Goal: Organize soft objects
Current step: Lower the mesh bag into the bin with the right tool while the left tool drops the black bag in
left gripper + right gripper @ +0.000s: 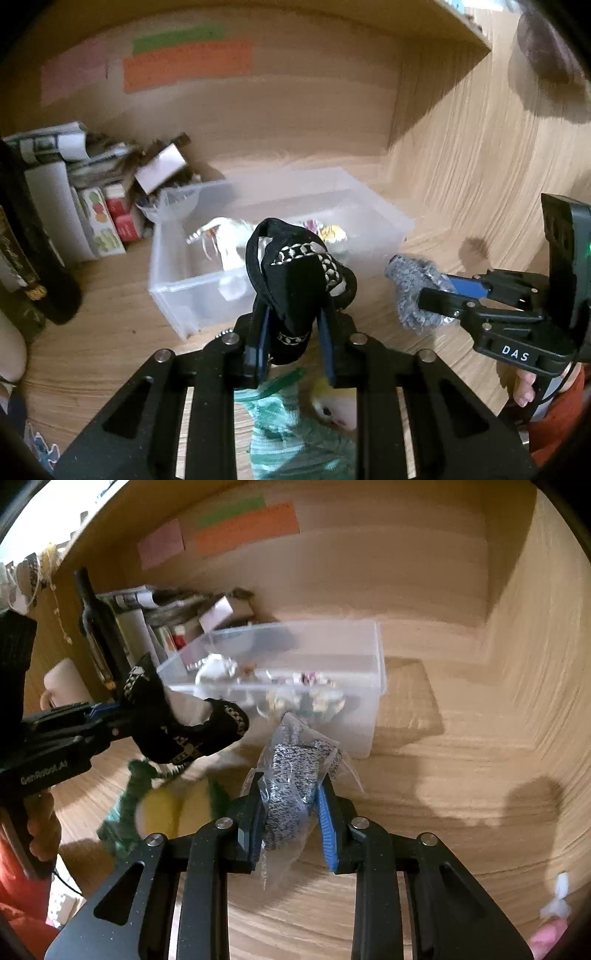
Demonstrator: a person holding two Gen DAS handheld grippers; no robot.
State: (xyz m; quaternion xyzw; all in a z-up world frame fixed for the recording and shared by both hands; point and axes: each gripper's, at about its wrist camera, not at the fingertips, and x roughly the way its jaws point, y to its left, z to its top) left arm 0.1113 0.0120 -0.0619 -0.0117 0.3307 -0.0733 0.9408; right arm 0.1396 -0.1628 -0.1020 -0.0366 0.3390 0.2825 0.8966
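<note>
My left gripper (pixel 293 314) is shut on a black cloth with white patterned trim (pixel 299 269), held above the wooden floor in front of a clear plastic bin (pixel 391 218). The same black cloth (pixel 184 723) shows at the left of the right wrist view, in the left gripper (pixel 110 716). My right gripper (pixel 291 805) is shut on a grey speckled knit piece in a clear plastic bag (pixel 295 771), just short of the bin (pixel 378 672). That grey piece (pixel 410 288) also shows at the right of the left wrist view, in the right gripper (pixel 454 291). Several small soft items lie inside the bin.
A teal and yellow soft toy (pixel 295 417) lies on the floor under the left gripper. Books, boxes and a dark bottle (pixel 40 236) crowd the back left corner. Wooden walls close in behind and to the right, with coloured paper notes (pixel 184 62) on the back wall.
</note>
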